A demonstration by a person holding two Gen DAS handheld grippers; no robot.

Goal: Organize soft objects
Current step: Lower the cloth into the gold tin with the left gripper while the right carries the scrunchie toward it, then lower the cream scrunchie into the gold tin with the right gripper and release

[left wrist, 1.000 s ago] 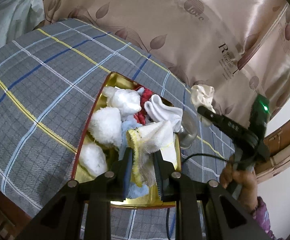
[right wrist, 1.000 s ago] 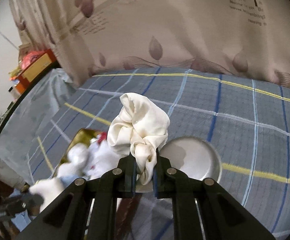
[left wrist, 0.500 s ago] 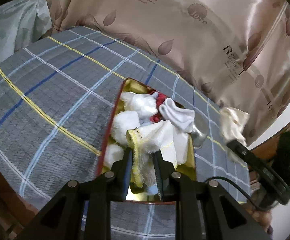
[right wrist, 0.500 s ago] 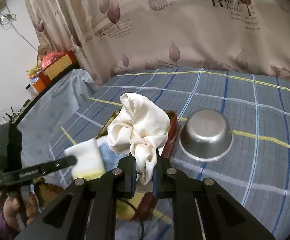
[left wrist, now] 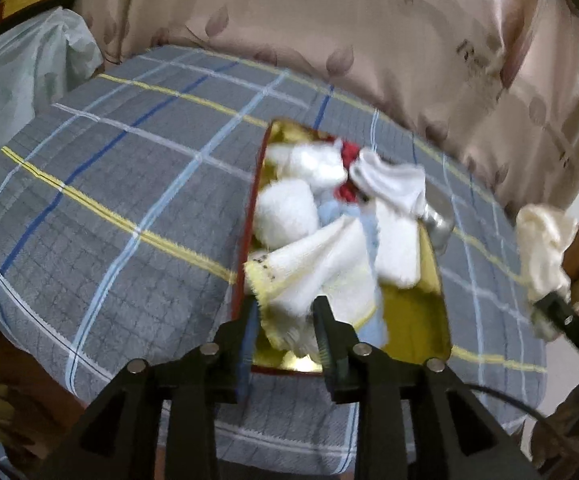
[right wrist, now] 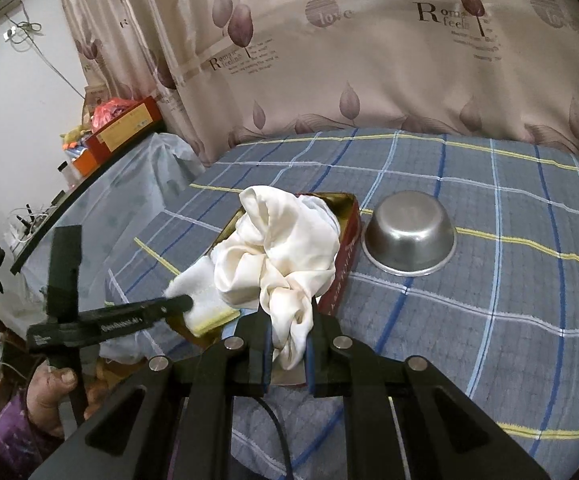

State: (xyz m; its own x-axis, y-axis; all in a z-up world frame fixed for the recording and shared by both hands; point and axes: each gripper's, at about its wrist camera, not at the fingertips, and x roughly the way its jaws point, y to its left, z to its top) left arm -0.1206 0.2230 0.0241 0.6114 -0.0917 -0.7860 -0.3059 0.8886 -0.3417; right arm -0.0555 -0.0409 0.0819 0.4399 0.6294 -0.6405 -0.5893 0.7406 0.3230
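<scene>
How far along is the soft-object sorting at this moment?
Done: several white cloths lie in the tin. In hand: the left tool grips a yellow-edged towel above it; the right tool grips a cream cloth. Left: releasing both. The metal bowl sits upside down, unused.

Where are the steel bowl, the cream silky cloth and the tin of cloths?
steel bowl [right wrist: 409,236]: right wrist view, on its upturned side wall.
cream silky cloth [right wrist: 281,252]: right wrist view, middle of the bunch.
tin [left wrist: 413,320]: left wrist view, bare gold floor.
</scene>
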